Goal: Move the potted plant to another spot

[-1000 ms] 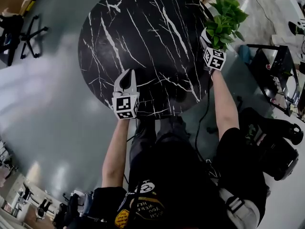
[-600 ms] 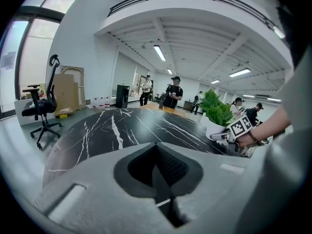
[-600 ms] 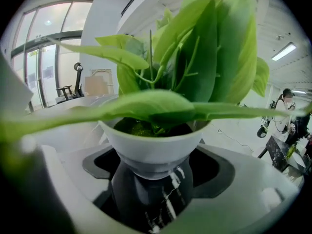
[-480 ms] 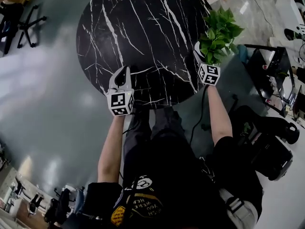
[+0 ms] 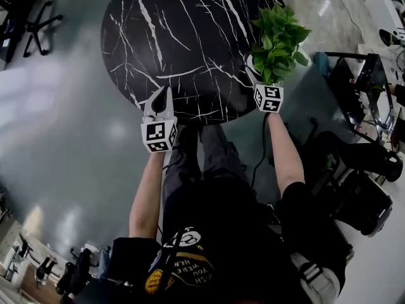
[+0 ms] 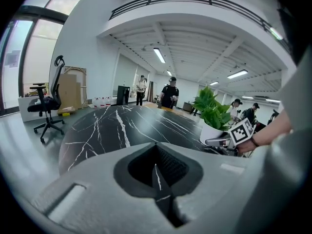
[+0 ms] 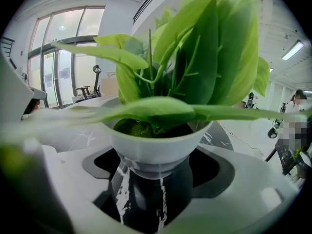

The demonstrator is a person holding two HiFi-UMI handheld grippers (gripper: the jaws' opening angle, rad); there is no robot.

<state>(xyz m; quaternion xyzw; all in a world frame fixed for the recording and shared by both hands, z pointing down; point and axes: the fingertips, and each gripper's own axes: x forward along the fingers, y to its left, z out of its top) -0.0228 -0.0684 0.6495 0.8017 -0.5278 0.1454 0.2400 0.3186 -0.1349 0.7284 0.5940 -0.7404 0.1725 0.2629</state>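
Potted plant: green leafy, in a plain white pot, at the 4 o'clock edge of the round black marble-look bench in the head view. Can't tell if the pot base touches the top or hangs just over it.

Right tongs pinch the pot's narrowed lower part, one jaw on each side, spread wide around it; leaves fill the upper half of the right gripper view. Marker cube just behind the pot shows black-and-white square codes, no letters.

Left tongs are pressed together with nothing between them, over the bench edge at 7 o'clock, well apart from the plant. Their cube carries the same kind of square codes.

Person's dark shirt has yellow and white print, too small to read for sure.

Office chair stands on the grey floor at 9 o'clock off the bench. Left gripper view shows several people standing beyond the bench's far side.
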